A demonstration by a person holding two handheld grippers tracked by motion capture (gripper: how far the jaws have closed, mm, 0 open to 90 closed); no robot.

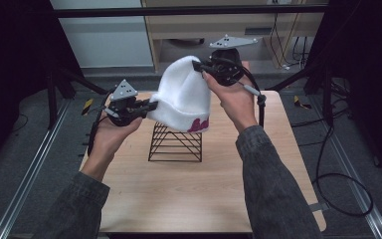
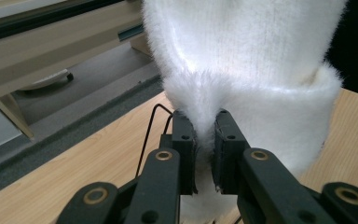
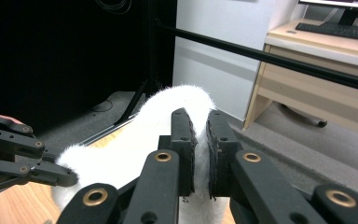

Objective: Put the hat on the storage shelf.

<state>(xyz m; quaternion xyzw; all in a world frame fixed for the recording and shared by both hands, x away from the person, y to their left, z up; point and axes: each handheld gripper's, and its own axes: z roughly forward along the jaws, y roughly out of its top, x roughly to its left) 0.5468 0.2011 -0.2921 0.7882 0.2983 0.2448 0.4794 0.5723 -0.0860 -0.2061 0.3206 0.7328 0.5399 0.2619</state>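
A fluffy white knit hat [image 1: 184,92] with a dark pink mark on its folded brim is held up over a black wire stand [image 1: 175,142] on the wooden table. My left gripper [image 1: 151,105] is shut on the hat's brim at its left side; the hat's brim [image 2: 261,102] bulges out between the pads. My right gripper [image 1: 197,64] is shut on the crown of the hat at the upper right, with white fabric [image 3: 186,100] pinched between its pads. The left gripper [image 3: 67,178] also shows at the hat's far end in the right gripper view.
The wooden table [image 1: 204,189] has bare room in front of the stand. Black frame bars stand left, right and across the back. A light wood desk [image 1: 229,30] and cables lie beyond the table, and a cable loops on the floor at the right.
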